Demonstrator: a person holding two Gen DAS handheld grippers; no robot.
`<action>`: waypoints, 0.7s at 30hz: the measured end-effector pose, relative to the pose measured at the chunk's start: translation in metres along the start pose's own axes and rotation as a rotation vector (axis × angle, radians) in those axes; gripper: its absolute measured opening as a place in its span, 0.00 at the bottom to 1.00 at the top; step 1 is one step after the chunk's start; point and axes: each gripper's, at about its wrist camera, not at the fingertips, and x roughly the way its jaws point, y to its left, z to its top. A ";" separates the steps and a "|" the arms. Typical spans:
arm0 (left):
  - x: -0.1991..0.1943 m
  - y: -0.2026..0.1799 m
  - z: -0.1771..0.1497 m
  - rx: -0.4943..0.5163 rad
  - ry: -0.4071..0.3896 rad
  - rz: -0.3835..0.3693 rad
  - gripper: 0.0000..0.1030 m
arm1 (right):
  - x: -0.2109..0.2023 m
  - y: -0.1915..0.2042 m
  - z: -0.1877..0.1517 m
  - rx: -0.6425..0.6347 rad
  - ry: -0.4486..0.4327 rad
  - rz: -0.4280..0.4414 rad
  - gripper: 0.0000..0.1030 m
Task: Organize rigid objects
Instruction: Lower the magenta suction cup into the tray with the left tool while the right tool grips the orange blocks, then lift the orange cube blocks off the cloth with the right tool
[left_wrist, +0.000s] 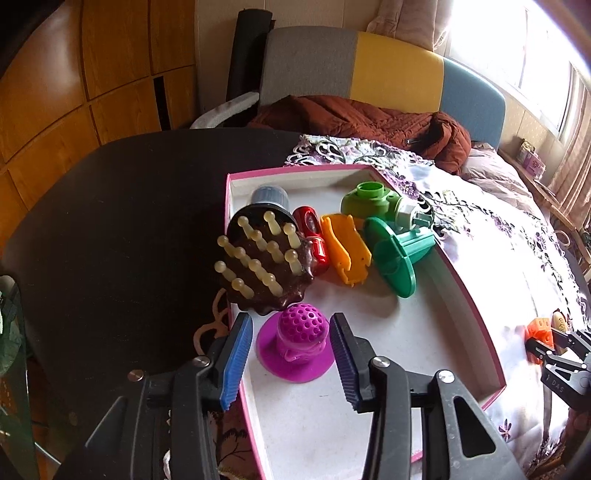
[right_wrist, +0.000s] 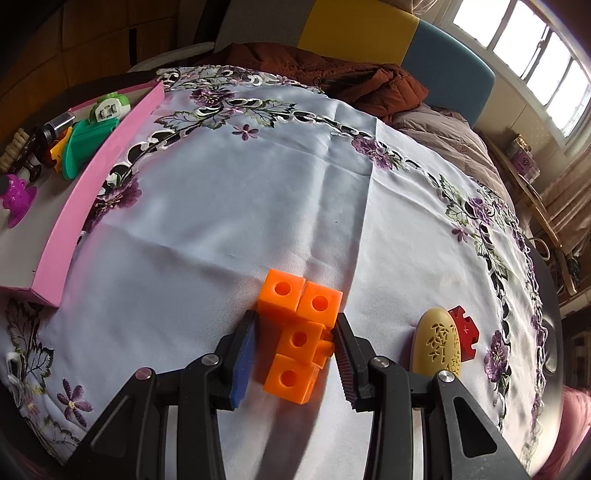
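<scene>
A pink-rimmed white tray holds a brown massager with pale pegs, a red piece, an orange clip, green parts and a purple perforated toy. My left gripper is open, its fingers on either side of the purple toy, apart from it. My right gripper is open around an orange block of linked cubes on the floral cloth; the right pad touches or nearly touches a side peg. The tray also shows in the right wrist view.
A cream perforated oval and a red puzzle piece lie right of the orange block. The floral cloth covers a dark round table. A chair with a brown jacket stands behind.
</scene>
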 end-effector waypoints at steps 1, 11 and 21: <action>-0.003 0.001 0.001 -0.005 -0.004 -0.002 0.42 | 0.000 0.000 0.000 -0.001 0.000 0.000 0.39; -0.029 0.013 0.001 -0.048 -0.034 -0.006 0.43 | -0.001 -0.002 0.000 0.017 0.003 0.011 0.39; -0.050 0.030 -0.001 -0.090 -0.056 -0.023 0.43 | 0.001 -0.006 0.002 0.058 0.014 0.031 0.39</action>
